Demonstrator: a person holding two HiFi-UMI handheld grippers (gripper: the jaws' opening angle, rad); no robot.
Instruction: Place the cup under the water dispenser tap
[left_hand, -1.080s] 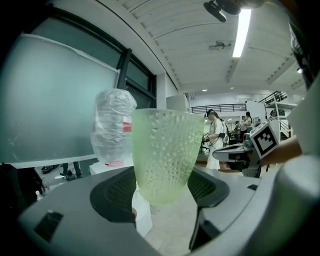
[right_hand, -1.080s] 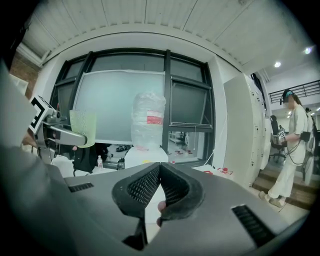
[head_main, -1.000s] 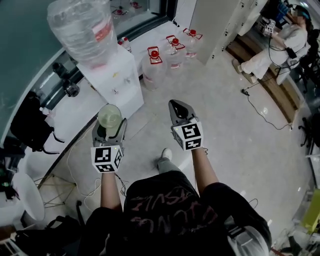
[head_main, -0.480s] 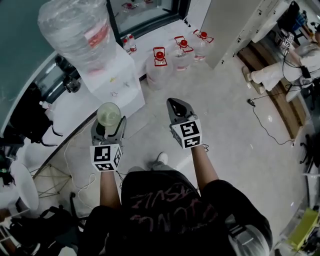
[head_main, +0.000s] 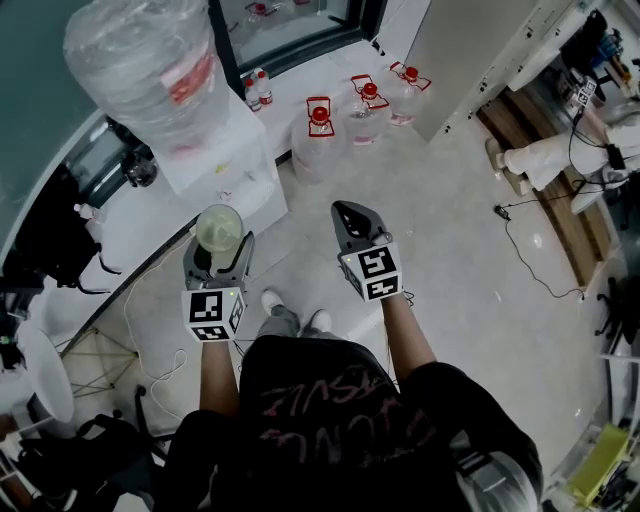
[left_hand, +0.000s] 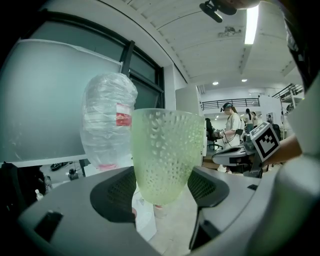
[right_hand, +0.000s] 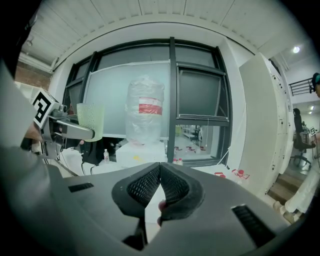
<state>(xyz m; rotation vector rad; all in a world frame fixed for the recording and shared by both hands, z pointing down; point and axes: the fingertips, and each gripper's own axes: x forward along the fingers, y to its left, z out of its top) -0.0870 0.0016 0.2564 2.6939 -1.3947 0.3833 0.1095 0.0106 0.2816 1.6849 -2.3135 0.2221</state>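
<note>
Person steps closer to water dispenser (head_main: 232, 160); left gripper (head_main: 218, 256) clamps green cup (head_main: 219, 229) upright, well short of tap. Right gripper (head_main: 347, 214) empty, jaws together. Cup placement yet to come.

Black short-sleeve tee (head_main: 340, 420), faded red lettering across the chest. Pale shoes (head_main: 272, 299) mid-frame. Left tool (head_main: 218, 257) and right tool (head_main: 347, 213): grey shells, black ribbed pads, a white marker cube (head_main: 213, 312) with black squares on each.
</note>
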